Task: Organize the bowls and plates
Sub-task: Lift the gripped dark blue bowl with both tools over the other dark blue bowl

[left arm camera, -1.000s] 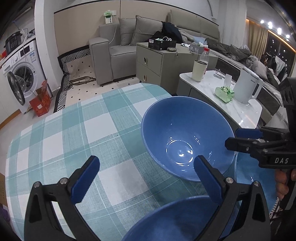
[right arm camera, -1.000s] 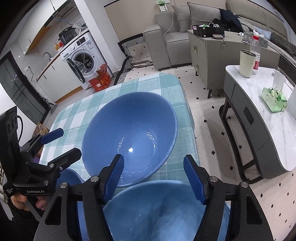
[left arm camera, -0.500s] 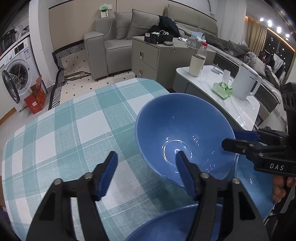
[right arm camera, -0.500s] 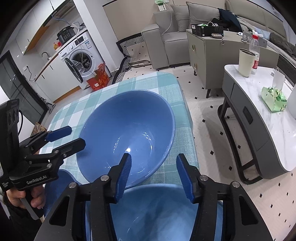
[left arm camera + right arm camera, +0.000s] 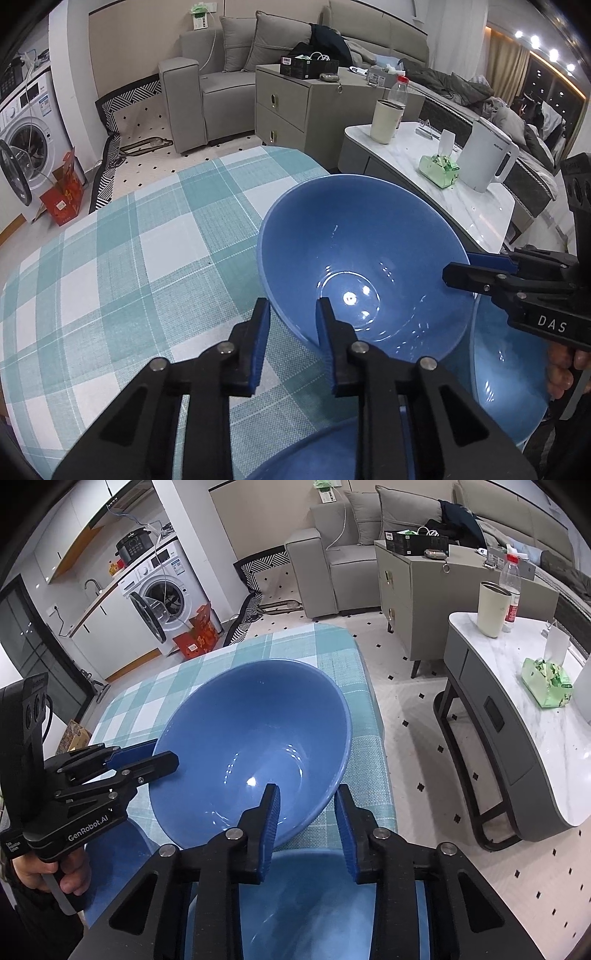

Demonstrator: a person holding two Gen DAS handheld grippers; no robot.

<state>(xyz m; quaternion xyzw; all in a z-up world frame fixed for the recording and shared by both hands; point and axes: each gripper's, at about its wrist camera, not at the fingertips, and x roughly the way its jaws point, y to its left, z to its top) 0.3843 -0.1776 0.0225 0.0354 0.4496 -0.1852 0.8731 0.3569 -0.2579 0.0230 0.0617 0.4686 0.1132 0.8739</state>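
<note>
A large blue bowl (image 5: 362, 258) (image 5: 251, 738) stands on the teal checked tablecloth (image 5: 110, 277). My left gripper (image 5: 291, 325) (image 5: 155, 753) straddles its near-left rim, one finger inside and one outside. Its jaws are closing and the pads pinch the bowl's wall. On the opposite rim, my right gripper (image 5: 308, 812) (image 5: 469, 266) is closing the same way, with the wall between its pads. A second blue bowl (image 5: 332, 450) (image 5: 110, 867) lies under the left gripper. A third blue bowl (image 5: 303, 904) (image 5: 506, 376) sits below the right one.
The table's rounded edge (image 5: 369, 709) drops to a dotted floor on the right. Beyond it is a marble side table (image 5: 535, 738) with a cream cup (image 5: 491, 609), a green tissue pack (image 5: 546, 683) and a white kettle (image 5: 484, 158). A grey cabinet, a sofa and a washing machine stand farther back.
Both grippers' jaws have narrowed from wide apart to a tight pinch around the big bowl's rim. The left gripper has edged forward to the bowl; the right has stayed put.
</note>
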